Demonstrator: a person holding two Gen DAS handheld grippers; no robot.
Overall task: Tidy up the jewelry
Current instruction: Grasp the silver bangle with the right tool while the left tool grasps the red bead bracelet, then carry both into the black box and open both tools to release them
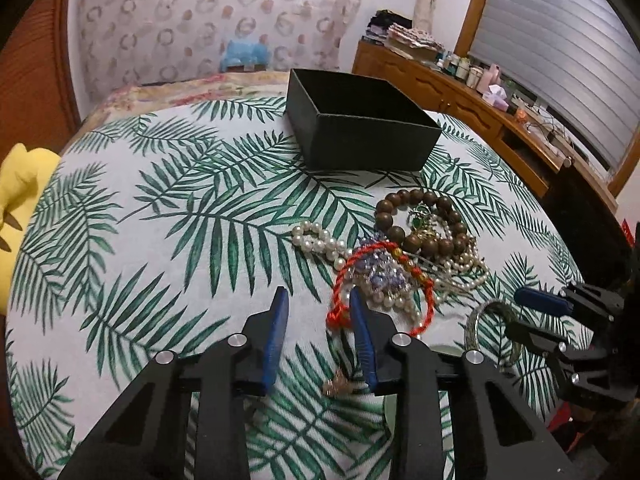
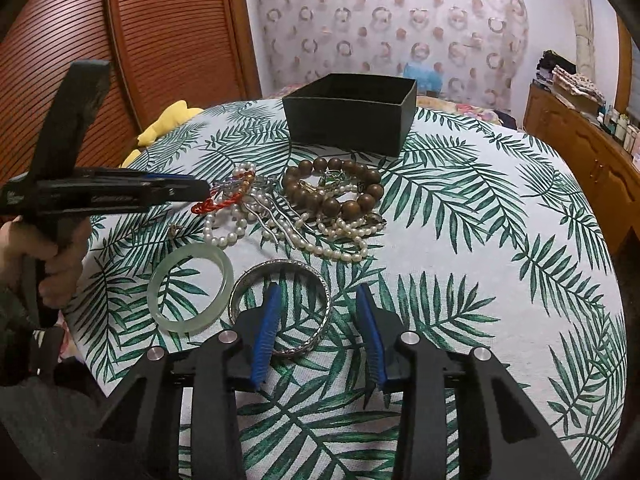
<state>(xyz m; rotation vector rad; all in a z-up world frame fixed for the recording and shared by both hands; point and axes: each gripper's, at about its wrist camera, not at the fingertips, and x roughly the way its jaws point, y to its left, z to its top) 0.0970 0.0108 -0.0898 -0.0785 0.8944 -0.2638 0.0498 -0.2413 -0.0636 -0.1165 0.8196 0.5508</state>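
Basically, step: both grippers hover over the jewelry, nothing lifted; first picks look about to start.
left gripper (image 1: 319,295): jaws part-way apart, nothing pinched; its right finger overlaps the red cord (image 1: 428,300) at the pile's near edge; contact cannot be told.
right gripper (image 2: 318,292): jaws half apart, straddling the near side of the silver bangle (image 2: 316,276); its left finger sits inside the ring, pads not pressing.
pile: wood beads (image 1: 386,208), pearls (image 1: 316,240), hairpin (image 2: 272,216) and small bits tangled together just in front of the box.
jade bangle (image 2: 190,294): flat, just beside the silver one, apart from the pile.
box (image 1: 360,148): black, lidless, at the far side; looks empty as far as visible.
next: likely close on the bangle wall, lift clear, carry to the box; the cord is snagged with crystals and pearls, so it may drag neighbours.
surface (image 1: 160,208): round, palm-leaf cloth.
room: bedroom; patterned wall, louvred wood door, sideboard (image 1: 452,88) with clutter, blind (image 1: 560,60), yellow plush (image 1: 20,184).
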